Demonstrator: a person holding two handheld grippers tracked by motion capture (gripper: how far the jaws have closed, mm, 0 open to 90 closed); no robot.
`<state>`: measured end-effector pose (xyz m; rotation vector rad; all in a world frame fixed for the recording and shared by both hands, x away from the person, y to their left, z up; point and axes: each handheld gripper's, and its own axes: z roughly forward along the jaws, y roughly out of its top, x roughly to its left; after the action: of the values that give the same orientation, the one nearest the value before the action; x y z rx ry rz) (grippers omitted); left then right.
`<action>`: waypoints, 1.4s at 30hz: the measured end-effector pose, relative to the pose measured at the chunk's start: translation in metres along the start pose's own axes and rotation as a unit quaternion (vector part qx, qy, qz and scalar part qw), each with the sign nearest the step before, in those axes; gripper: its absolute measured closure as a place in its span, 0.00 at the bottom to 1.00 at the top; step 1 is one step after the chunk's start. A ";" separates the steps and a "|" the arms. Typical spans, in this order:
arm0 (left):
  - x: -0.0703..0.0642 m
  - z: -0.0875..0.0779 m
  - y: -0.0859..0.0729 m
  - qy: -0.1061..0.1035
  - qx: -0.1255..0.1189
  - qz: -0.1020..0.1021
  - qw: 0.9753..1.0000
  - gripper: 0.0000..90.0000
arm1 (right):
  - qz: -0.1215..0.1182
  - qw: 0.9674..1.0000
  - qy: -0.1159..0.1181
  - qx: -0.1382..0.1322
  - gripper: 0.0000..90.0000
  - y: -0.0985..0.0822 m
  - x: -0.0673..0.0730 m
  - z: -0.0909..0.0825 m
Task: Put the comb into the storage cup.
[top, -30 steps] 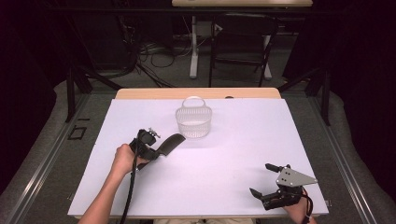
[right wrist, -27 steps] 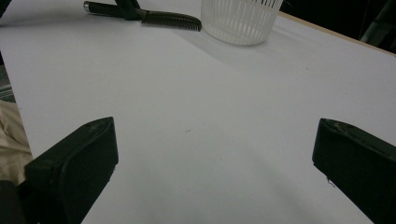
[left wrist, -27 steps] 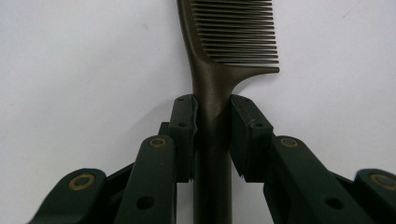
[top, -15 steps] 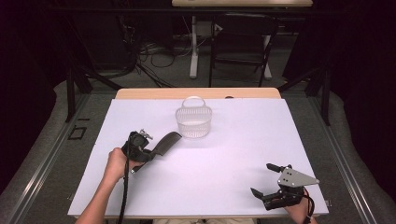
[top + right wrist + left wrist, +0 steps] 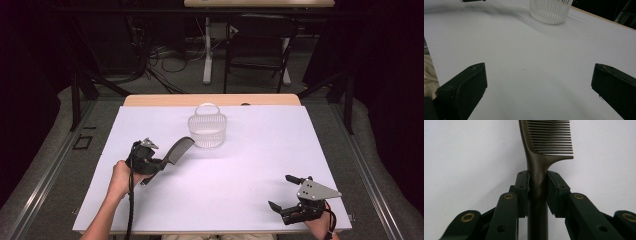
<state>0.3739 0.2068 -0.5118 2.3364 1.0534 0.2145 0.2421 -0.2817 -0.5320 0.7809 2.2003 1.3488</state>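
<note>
Dark comb (image 5: 178, 150), clamped by its handle in the left gripper (image 5: 159, 164) and carried clear above the white table sheet (image 5: 235, 175), teeth end slanting up and away toward the basket. In the left gripper view, comb (image 5: 541, 157) standing straight up between the two black jaws, handle pinched from both sides at the neck just below the teeth, pads pressed flat against it, jaws drawn in narrow to the handle's width; teeth fanning out to the right of the spine. Left hand (image 5: 122, 176) wrapped around the gripper body from below and behind, forearm entering from the lower edge and angled up toward the table's middle, cable trailing down along it.

White slatted basket (image 5: 207, 130), upright with its hoop handle raised, standing near the far middle of the sheet, just beyond the comb's tip and apart from it; seen again at the top of the right gripper view as basket (image 5: 550, 10), well ahead of the jaws.

Right gripper (image 5: 284, 192) resting low at the near right corner of the sheet, grey three-cornered plate on top, jaws spread wide and pointing left across the table, nothing between them. In the right gripper view, both black jaws far apart at the lower corners with bare sheet (image 5: 536, 70) in the gap. Right hand behind the gripper mostly cut off by the lower edge, grip not discernible
</note>
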 end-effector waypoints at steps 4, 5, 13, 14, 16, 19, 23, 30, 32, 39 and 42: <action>0.003 -0.002 -0.002 -0.014 -0.016 -0.008 1.000 0.80 | 0.001 1.000 0.001 0.000 0.00 0.000 0.000 0.000; 0.002 -0.002 -0.002 -0.014 -0.019 -0.009 1.000 0.80 | 0.001 1.000 0.001 0.001 0.00 0.000 0.000 0.000; 0.000 -0.005 -0.002 -0.016 -0.046 -0.013 0.999 0.80 | -0.001 1.000 -0.001 0.000 0.00 0.000 -0.001 0.000; 0.000 -0.005 -0.003 -0.016 -0.050 -0.014 0.999 0.80 | -0.001 1.000 -0.001 0.000 0.00 0.000 -0.001 0.000; -0.001 -0.007 -0.004 -0.015 -0.058 -0.015 0.998 0.80 | 0.002 1.000 -0.001 -0.001 0.00 0.000 -0.001 0.001; -0.001 -0.008 -0.004 -0.009 -0.066 -0.011 0.998 0.80 | 0.004 1.000 0.001 0.001 0.00 -0.001 0.000 0.001; -0.002 -0.009 -0.005 -0.005 -0.074 -0.010 0.997 0.80 | 0.003 1.000 0.002 0.003 0.00 0.000 0.001 0.002; -0.004 -0.013 -0.009 0.005 -0.104 -0.010 0.994 0.80 | 0.008 1.000 0.000 -0.001 0.00 -0.001 -0.003 0.004; -0.004 -0.014 -0.009 0.006 -0.115 -0.009 0.993 0.80 | 0.015 1.000 -0.002 0.003 0.00 -0.002 -0.005 0.005; -0.004 -0.017 -0.009 0.004 -0.142 -0.005 0.990 0.80 | 0.016 1.000 0.001 0.005 0.00 -0.001 -0.004 0.006; -0.005 -0.018 -0.009 0.011 -0.144 -0.002 0.990 0.80 | 0.015 1.000 0.003 0.003 0.00 -0.002 -0.004 0.007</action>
<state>0.3579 0.2152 -0.5017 2.0758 0.9682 0.3657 0.2489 -0.2808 -0.5359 0.8152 2.2070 1.3609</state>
